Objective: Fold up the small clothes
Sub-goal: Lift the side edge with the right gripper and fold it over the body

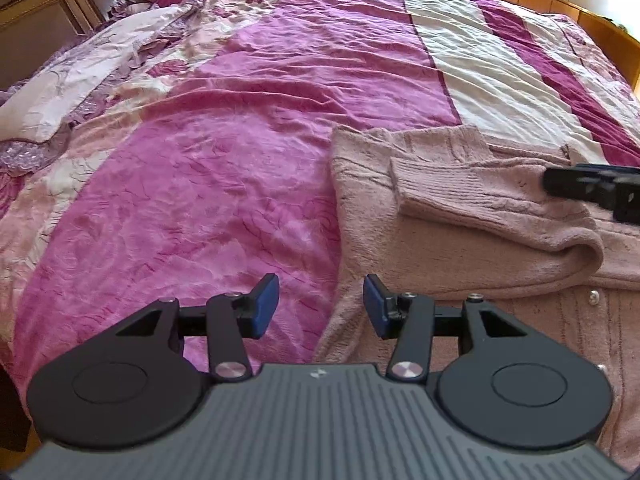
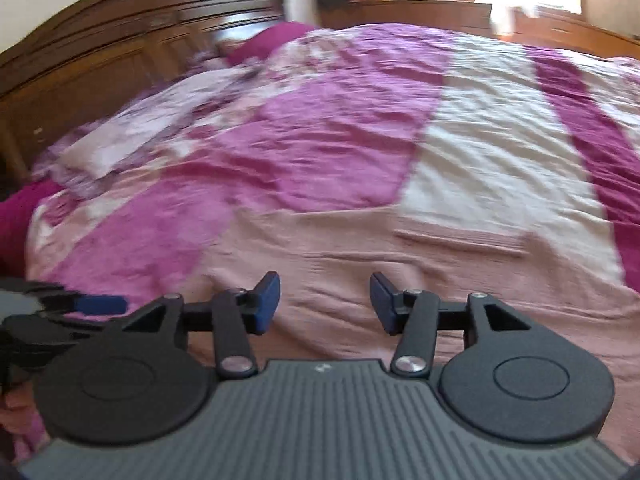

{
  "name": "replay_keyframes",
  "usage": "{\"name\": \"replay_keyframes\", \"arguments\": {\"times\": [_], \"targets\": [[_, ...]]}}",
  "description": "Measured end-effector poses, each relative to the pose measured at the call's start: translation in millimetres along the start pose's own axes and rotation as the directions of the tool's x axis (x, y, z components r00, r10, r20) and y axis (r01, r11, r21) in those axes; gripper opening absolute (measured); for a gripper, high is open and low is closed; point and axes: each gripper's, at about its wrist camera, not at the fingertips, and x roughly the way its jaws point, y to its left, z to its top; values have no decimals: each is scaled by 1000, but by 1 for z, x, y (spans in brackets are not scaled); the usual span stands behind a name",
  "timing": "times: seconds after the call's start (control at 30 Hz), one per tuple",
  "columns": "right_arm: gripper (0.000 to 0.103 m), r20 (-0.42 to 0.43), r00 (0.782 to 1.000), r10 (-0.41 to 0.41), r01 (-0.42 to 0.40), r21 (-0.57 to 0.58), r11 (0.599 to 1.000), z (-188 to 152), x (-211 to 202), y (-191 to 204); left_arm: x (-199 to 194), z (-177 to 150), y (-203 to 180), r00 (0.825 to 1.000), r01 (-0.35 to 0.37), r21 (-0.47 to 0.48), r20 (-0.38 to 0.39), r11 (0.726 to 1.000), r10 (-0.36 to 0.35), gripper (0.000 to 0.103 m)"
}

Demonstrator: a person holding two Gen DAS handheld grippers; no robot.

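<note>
Left wrist view: the left gripper (image 1: 321,306) hovers with its jaws spread and nothing between them, poised over the left edge of a pale pink knitted cardigan (image 1: 460,240) lying on the bed (image 1: 248,152). One sleeve (image 1: 492,204) is folded across the body of the cardigan, its ribbed cuff pointing left; small buttons (image 1: 593,298) run down the front panel at lower right. The right gripper (image 1: 592,188) enters from the right edge, above the sleeve; from this view its jaws cannot be judged. Right wrist view (motion-blurred): the right gripper (image 2: 325,304) is likewise released, jaws apart and empty, above the cardigan (image 2: 400,264), which spreads flat beneath it on the near part of the bed. The left gripper (image 2: 80,306) shows at the left edge, a blue pad visible. The bed carries a pink, magenta and cream cover (image 2: 340,140); a dark wooden headboard (image 2: 120,48) stands at far left.
</note>
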Motion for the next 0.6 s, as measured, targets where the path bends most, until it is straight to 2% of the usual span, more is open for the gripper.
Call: {"name": "replay_keyframes", "arguments": {"times": [0.13, 0.3, 0.53, 0.6], "targets": [[52, -30, 999, 41, -43, -58, 997, 1, 21, 27, -2, -3, 9, 1000, -7, -13, -6, 1000, 7, 55], [52, -58, 995, 78, -83, -76, 994, 2, 43, 50, -2, -9, 22, 1000, -24, -31, -19, 999, 23, 55], [49, -108, 992, 58, -68, -89, 994, -1, 73, 61, -3, -10, 30, 1000, -18, -59, -13, 998, 17, 55], [29, -103, 994, 43, -51, -69, 996, -5, 74, 58, -5, -10, 31, 1000, -6, -60, -4, 998, 6, 55]]}}
